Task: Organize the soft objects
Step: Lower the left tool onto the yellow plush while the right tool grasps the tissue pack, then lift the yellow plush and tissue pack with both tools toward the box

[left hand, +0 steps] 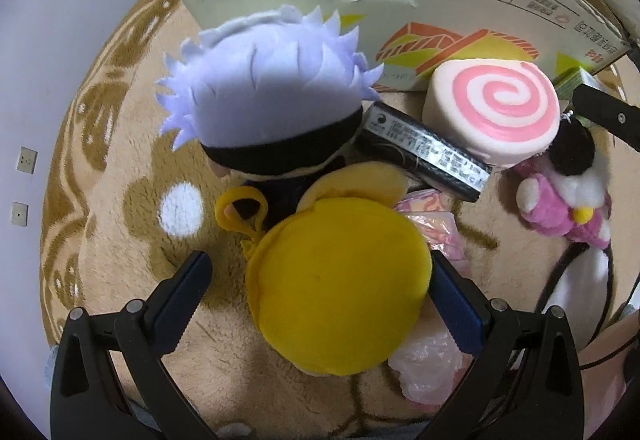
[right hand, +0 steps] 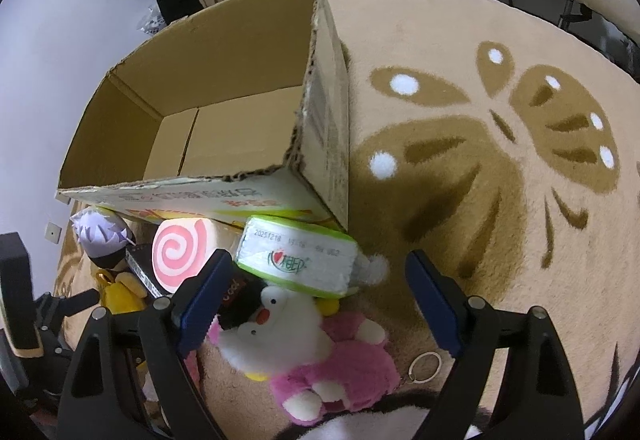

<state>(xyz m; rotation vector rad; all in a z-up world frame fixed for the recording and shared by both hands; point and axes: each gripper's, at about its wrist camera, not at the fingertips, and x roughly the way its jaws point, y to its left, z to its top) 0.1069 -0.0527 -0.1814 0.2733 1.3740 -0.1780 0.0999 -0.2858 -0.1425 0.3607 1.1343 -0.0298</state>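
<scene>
Status: my left gripper [left hand: 320, 280] points down over the yellow plush [left hand: 340, 280]. Fingers spread wide; the plush sits between them. Right-hand pad [left hand: 456, 304] looks to touch its edge, left-hand pad is clear of it. Not clamped.

My right gripper [right hand: 316, 304] is spread wide too, nothing pinched. Pink-and-white plush [right hand: 304, 352] lies below and between the fingers, on the rug [right hand: 500, 240]. Metal key ring [right hand: 426, 362] just beside it.

Cardboard box [right hand: 240, 88] stands on the rug, open at the top; no toys visible inside. Everything soft is outside it, along its near wall:
- white-haired doll [left hand: 268, 92], next to the yellow plush
- pink swirl cushion [left hand: 496, 108], against the box
- tissue pack [right hand: 296, 260] with green edges, at the box corner, partly over the pink-and-white plush
- black flat case [left hand: 424, 152] between doll and swirl cushion
- clear plastic bag [left hand: 428, 360] under the yellow plush's right side
</scene>
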